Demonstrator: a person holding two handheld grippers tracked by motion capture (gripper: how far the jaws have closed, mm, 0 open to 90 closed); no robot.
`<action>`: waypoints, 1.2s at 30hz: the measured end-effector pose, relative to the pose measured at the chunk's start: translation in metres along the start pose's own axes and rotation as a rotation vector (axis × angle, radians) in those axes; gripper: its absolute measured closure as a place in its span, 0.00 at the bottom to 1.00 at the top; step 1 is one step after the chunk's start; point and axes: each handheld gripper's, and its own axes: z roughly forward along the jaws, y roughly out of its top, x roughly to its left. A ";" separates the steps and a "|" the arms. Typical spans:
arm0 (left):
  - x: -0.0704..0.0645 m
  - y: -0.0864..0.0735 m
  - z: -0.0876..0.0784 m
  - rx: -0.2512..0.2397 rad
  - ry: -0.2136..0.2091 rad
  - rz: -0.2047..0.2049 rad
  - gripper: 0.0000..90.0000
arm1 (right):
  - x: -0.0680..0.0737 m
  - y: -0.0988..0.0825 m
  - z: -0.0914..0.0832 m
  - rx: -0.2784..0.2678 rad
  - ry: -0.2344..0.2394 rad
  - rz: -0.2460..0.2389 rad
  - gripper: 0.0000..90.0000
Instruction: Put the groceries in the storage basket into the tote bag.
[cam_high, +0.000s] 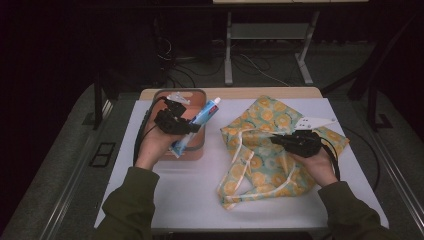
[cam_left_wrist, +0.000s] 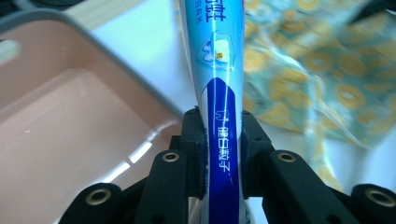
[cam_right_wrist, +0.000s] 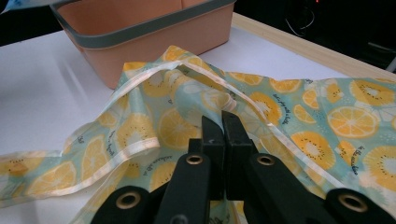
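The left gripper clamps a blue-and-white toothpaste tube above the pink basket at the table's far left. The left gripper view reveals white characters on the tube's blue band, unreadable from the high view. The right gripper, jaws shut together, rests on the lemon-print bag, crumpled right of the basket; whether it pinches fabric is unclear

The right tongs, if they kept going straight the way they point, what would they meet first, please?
Probably the raised fold of the lemon-print bag just ahead of the right tongs; farther along that line stands the peach tub, though depth is unclear.
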 end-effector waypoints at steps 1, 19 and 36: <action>-0.006 -0.001 0.002 0.000 -0.010 0.010 0.83 | 0.000 0.000 0.000 0.000 0.000 0.002 0.99; -0.096 -0.016 0.068 0.067 -0.187 0.171 0.83 | 0.000 0.000 0.001 -0.002 0.000 -0.003 0.99; -0.119 -0.019 0.134 0.204 -0.202 0.207 0.83 | 0.003 -0.001 0.003 0.003 0.005 -0.008 0.99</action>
